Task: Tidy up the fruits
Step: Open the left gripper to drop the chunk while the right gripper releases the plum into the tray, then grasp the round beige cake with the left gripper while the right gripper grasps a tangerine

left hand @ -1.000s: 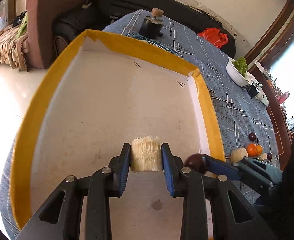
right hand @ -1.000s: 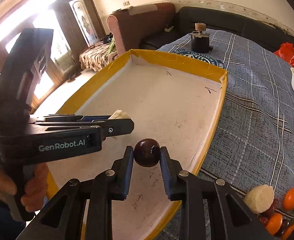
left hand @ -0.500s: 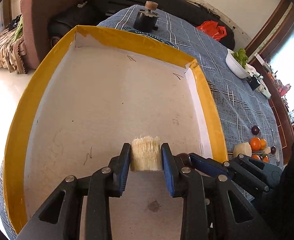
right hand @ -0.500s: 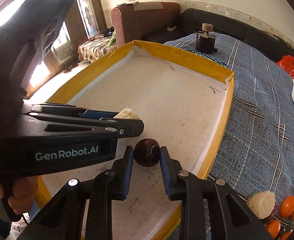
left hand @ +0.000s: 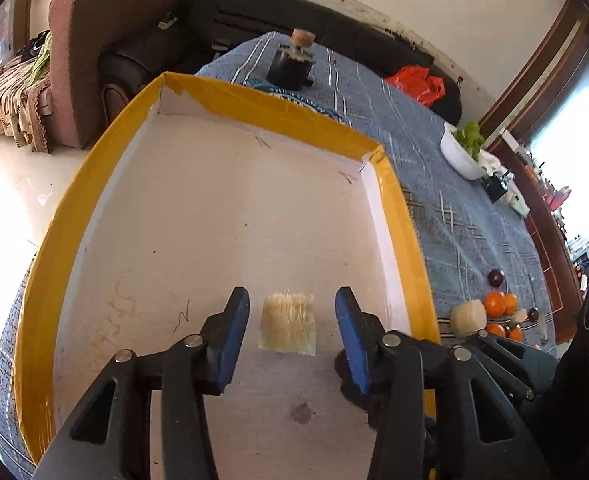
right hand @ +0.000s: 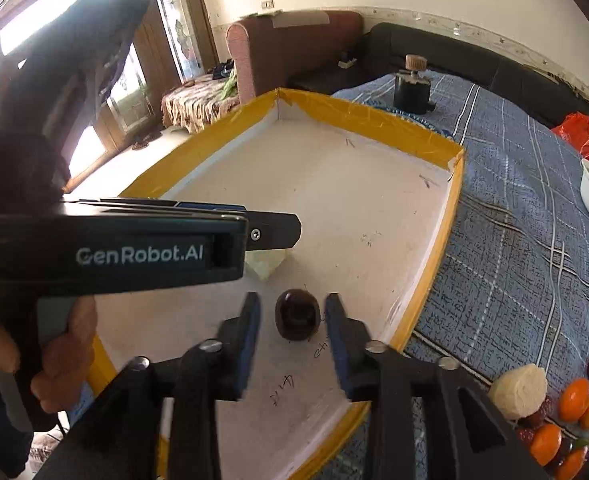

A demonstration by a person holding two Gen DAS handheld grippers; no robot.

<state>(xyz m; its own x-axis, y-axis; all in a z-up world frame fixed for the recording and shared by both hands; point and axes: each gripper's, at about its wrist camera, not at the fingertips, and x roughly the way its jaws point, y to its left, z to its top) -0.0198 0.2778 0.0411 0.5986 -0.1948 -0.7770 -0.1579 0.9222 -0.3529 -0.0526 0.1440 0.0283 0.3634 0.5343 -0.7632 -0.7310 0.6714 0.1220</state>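
Both claws spreading over the tray

Leftmost, a hand (right hand: pixel 60 364) grips the handle of the left gripper (left hand: pixel 292 318), which is angled down towards the floor of the yellow-rimmed tray (left hand: pixel 74 216). Its jaws are opening, the blue pads clear on either side of the pale fibrous chunk (left hand: pixel 288 325) that lies on the white tray floor between them. Just to its right, the right gripper (right hand: pixel 292 320) is tilted down likewise, jaws opening, and the dark round fruit (right hand: pixel 297 314) sits on the tray between the pads with a gap on each side. Further right, on the blue checked cloth (right hand: pixel 514 240), lies a heap of oranges (right hand: pixel 574 398) beside a pale round fruit (right hand: pixel 518 390).
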